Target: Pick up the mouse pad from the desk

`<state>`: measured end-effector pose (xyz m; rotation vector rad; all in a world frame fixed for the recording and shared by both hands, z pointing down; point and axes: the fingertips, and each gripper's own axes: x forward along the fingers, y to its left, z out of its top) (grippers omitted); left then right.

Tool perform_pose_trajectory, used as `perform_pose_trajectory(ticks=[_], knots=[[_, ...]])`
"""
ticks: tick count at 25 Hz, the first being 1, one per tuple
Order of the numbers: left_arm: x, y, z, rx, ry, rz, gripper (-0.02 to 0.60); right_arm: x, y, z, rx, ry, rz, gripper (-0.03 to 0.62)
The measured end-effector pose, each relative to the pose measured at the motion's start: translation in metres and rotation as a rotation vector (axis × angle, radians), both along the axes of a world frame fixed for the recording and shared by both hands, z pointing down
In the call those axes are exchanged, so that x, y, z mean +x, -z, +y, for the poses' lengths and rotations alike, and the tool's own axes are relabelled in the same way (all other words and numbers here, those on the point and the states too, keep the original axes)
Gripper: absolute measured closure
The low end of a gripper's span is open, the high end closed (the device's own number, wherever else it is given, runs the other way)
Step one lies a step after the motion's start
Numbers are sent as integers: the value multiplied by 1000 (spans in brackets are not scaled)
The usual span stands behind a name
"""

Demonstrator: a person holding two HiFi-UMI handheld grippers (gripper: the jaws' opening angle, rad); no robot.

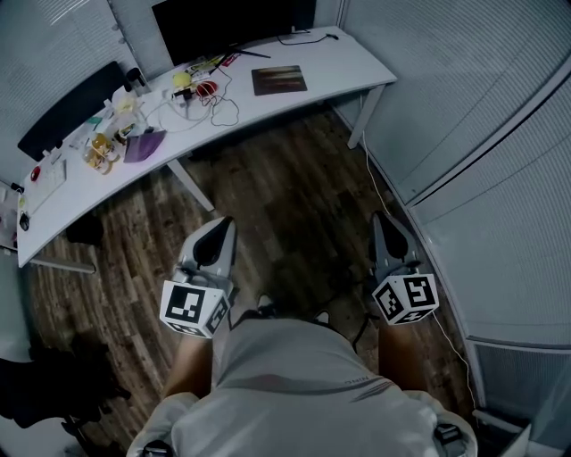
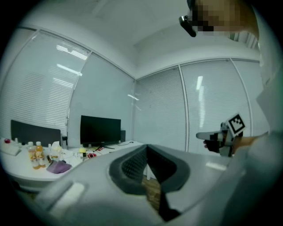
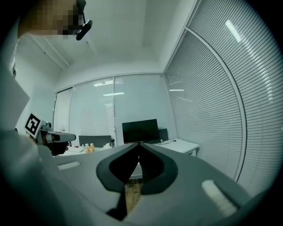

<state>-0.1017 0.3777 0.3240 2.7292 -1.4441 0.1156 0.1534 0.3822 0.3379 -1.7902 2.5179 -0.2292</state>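
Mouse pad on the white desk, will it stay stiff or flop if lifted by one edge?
The mouse pad lies thin and flat on the desk, so probably light and floppy. Flush edges may be hard to pinch.

Place: office
Furniture: long white table (image 1: 339,67), dark chair (image 1: 71,107)
Equipment: black monitor (image 1: 232,22)
Walls: glazed panels with closed blinds (image 1: 464,98)

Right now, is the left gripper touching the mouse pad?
Apart. The head view shows the left gripper above the floor, well short of the mouse pad on the desk.
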Motion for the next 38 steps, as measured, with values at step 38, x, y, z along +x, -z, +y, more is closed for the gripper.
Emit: perform_pose_trajectory(ticks=[38], knots=[[-44, -25, -243, -49, 75, 7, 580, -44, -16, -269, -39, 68, 5, 588]])
